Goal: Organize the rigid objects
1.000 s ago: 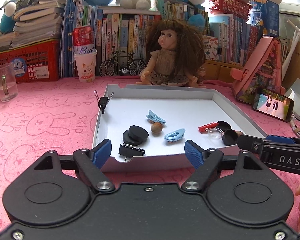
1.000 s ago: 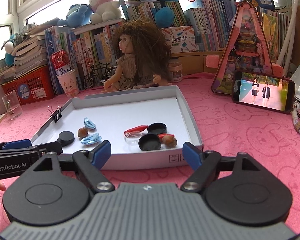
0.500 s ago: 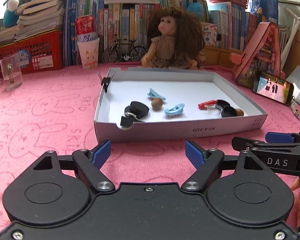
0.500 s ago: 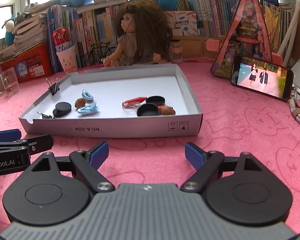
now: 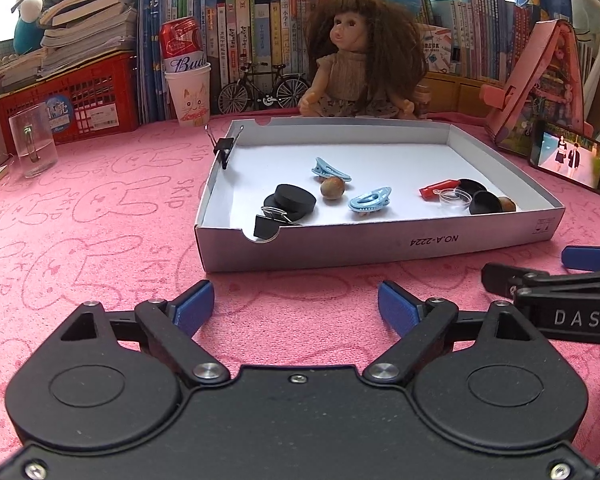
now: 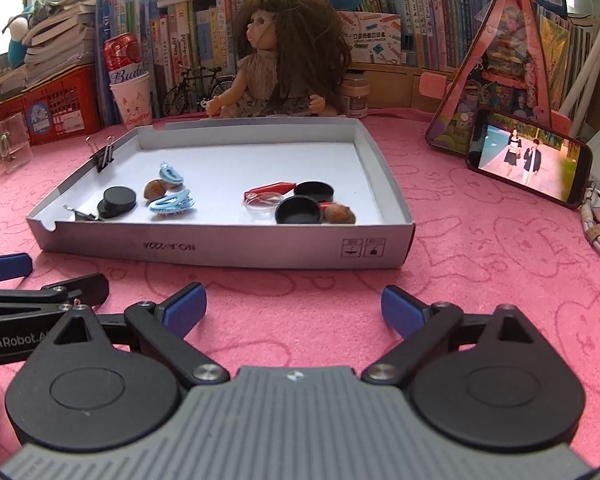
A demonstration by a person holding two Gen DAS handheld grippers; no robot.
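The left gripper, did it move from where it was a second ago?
Yes. The left gripper has pulled back from the tray: earlier its fingertips reached the tray's near wall, now pink cloth shows between them and the tray.

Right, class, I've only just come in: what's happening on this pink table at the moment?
A person is holding a two-finger tool in each hand over the pink cloth, in front of a shallow white box. Both the left tool and the right tool are empty, and their jaws are opening. Nothing is being handled. Inside the box lie black discs, blue hair clips, nuts, a red piece and a binder clip; another binder clip grips the box's left wall.
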